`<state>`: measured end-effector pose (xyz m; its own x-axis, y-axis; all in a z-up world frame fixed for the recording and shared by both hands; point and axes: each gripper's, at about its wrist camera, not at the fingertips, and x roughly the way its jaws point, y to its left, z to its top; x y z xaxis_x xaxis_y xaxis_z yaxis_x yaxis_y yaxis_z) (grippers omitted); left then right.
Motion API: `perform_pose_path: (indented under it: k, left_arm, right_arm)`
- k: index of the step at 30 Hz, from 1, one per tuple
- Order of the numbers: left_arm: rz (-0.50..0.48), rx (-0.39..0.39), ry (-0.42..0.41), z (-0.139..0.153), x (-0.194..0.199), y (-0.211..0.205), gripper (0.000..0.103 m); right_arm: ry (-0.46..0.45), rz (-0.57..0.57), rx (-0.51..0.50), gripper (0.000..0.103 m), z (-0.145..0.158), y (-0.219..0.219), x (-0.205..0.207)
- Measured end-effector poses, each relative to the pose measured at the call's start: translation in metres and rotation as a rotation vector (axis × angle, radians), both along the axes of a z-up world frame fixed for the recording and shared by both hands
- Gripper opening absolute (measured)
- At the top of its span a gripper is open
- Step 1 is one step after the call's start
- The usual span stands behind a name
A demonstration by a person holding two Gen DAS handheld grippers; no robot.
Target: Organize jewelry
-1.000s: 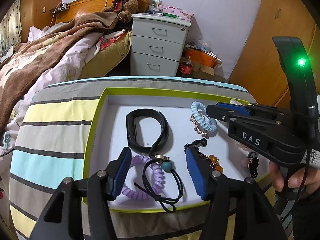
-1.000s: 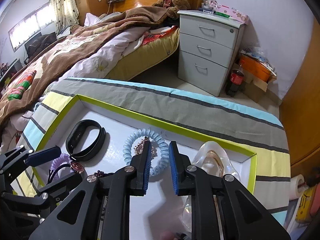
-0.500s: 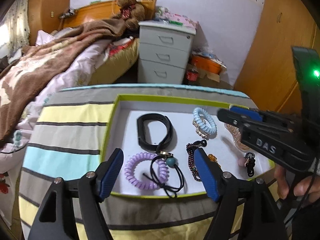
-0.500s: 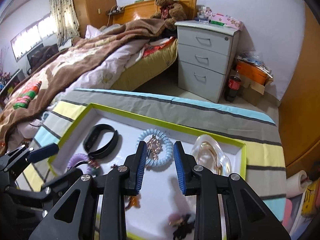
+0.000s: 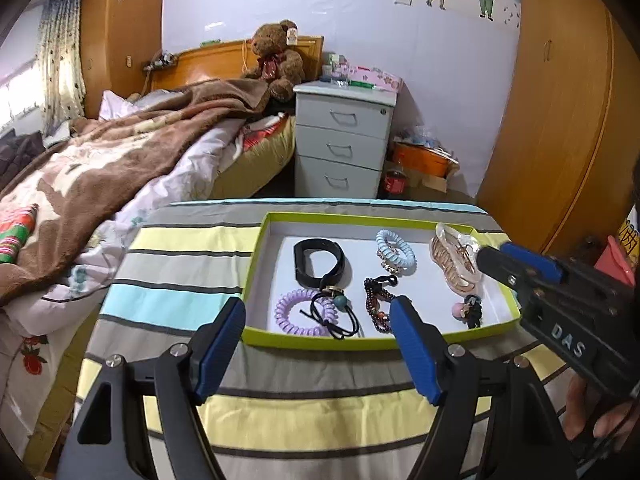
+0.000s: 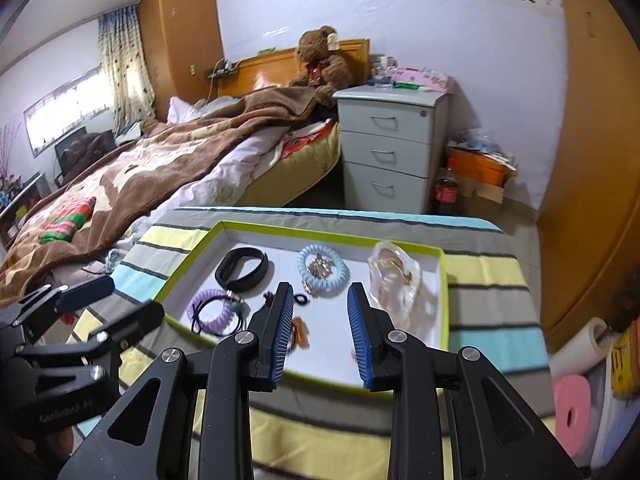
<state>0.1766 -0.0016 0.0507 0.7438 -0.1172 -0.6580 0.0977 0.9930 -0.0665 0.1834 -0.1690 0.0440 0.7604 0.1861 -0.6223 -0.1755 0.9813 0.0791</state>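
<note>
A green-rimmed white tray [image 5: 320, 340] lies on the striped tablecloth [image 5: 180, 296]. In it are a black band [image 5: 300, 258], a light blue coil tie [image 5: 408, 256], a purple coil tie [image 5: 280, 312], a black hair tie with a teal bead [image 5: 341, 301], a dark beaded bracelet [image 5: 374, 304], a clear clip [image 5: 452, 264] and a small pink charm [image 5: 466, 308]. My left gripper [image 5: 318, 306] hovers open before the tray's near rim, holding nothing. My right gripper [image 6: 320, 290] is open too, above the tray's near right part and empty; it also shows from the side [image 5: 494, 254].
A bed with a brown blanket [image 5: 120, 168] stands to the left. Beyond the table are a grey nightstand [image 5: 344, 140], a teddy bear [image 5: 276, 64] and a cola bottle [image 5: 394, 182]. A wooden wardrobe [image 5: 560, 120] fills the right. Paper rolls [image 6: 576, 352] lie on the floor.
Both grippers have pulled back and risen from the tray, so more of the table and room shows. Both pairs of jaws have widened. The items in the tray have not moved.
</note>
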Motion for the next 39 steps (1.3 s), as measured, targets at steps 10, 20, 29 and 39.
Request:
perform_pose_path:
  k: [10,20,29,39]
  left_arm:
    - [-0.008,0.012,-0.024,0.003,-0.032,-0.005,0.08]
    - [0.009,0.008,-0.026,0.003,-0.047,-0.005,0.08]
    - [0.03,0.017,-0.017,0.002,-0.052,-0.003,0.082]
    - [0.028,0.004,-0.016,0.003,-0.054,-0.002,0.085]
  right_arm:
    - [-0.062,-0.028,-0.013,0.046,0.003,0.002,-0.045]
    - [-0.063,-0.043,0.008,0.046,0.001,0.0,-0.062]
    - [-0.065,-0.056,0.014,0.046,0.0,-0.002,-0.069]
    - [-0.066,-0.051,0.019,0.046,0.001,0.0,-0.073]
